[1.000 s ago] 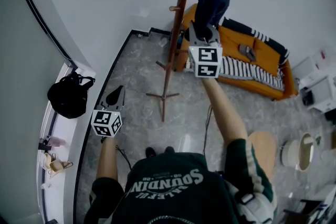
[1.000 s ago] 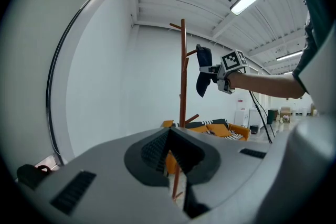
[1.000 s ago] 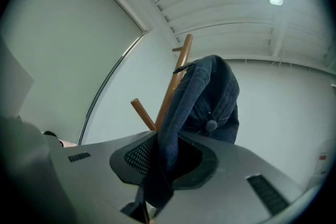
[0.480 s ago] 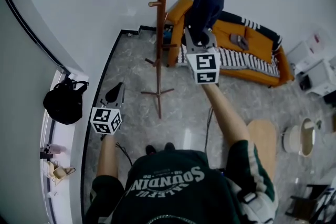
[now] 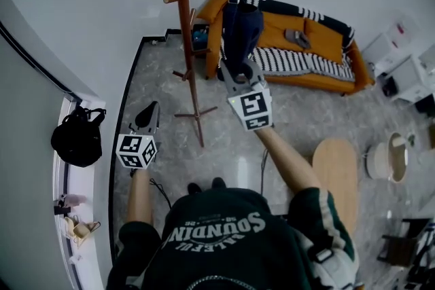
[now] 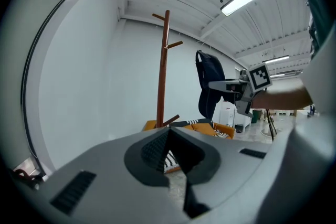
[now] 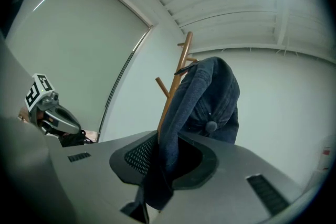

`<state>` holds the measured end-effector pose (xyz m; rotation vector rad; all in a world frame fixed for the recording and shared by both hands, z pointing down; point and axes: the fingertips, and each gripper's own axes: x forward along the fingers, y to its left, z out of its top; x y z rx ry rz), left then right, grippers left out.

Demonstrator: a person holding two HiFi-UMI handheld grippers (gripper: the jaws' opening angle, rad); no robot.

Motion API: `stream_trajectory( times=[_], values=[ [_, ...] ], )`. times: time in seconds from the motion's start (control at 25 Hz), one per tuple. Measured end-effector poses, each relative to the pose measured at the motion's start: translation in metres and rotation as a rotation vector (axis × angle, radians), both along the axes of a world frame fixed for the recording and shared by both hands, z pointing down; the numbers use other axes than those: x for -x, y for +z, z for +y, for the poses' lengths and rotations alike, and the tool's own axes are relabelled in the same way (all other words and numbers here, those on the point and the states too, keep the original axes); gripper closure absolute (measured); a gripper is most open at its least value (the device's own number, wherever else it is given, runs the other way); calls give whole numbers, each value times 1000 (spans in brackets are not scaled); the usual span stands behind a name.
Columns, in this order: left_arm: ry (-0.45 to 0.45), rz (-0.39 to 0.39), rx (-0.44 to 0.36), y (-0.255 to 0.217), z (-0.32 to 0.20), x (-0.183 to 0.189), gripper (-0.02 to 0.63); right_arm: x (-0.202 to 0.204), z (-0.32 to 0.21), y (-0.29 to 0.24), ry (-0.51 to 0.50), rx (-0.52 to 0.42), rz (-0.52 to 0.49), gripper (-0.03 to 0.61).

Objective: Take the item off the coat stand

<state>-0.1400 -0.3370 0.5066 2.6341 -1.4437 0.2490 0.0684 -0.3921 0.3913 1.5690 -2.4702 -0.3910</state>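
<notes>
The brown wooden coat stand (image 5: 185, 30) rises from the marble floor near the wall, its pegs bare. A dark blue denim garment (image 5: 242, 24) hangs clear of the stand, to its right, and my right gripper (image 5: 234, 66) is shut on its fabric. The right gripper view has the cloth (image 7: 207, 94) pinched between the pads, with the stand (image 7: 176, 78) behind it. My left gripper (image 5: 147, 117) is low on the left, shut and empty. From the left gripper view the stand (image 6: 164, 71) and the garment (image 6: 209, 89) stand apart.
An orange sofa (image 5: 340, 81) with a striped blanket lies behind the stand. A black bag (image 5: 77, 139) sits on the window ledge at left. A round wooden stool (image 5: 334, 166), a pale bin (image 5: 386, 161) and white cabinets (image 5: 401, 64) stand at right.
The right gripper has carried the garment off the stand's upper peg, away from the stand and lower, toward the person. The left gripper has hardly moved.
</notes>
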Motion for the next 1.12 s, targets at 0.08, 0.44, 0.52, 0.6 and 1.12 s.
stream_trajectory(
  times=[0.08, 0.44, 0.52, 0.6, 1.12],
  values=[
    [11, 0, 3, 1, 1, -7, 614, 1, 11, 16, -18, 25, 14, 502],
    [37, -8, 21, 11, 6, -25, 614, -6, 50, 80, -32, 144, 9, 503],
    [42, -9, 30, 17, 7, -27, 614, -7, 55, 88, -33, 161, 14, 503],
    [47, -11, 36, 20, 6, -29, 614, -8, 55, 92, -33, 159, 1, 503],
    [45, -10, 35, 16, 5, -36, 614, -11, 61, 93, -49, 160, 0, 504]
  ],
)
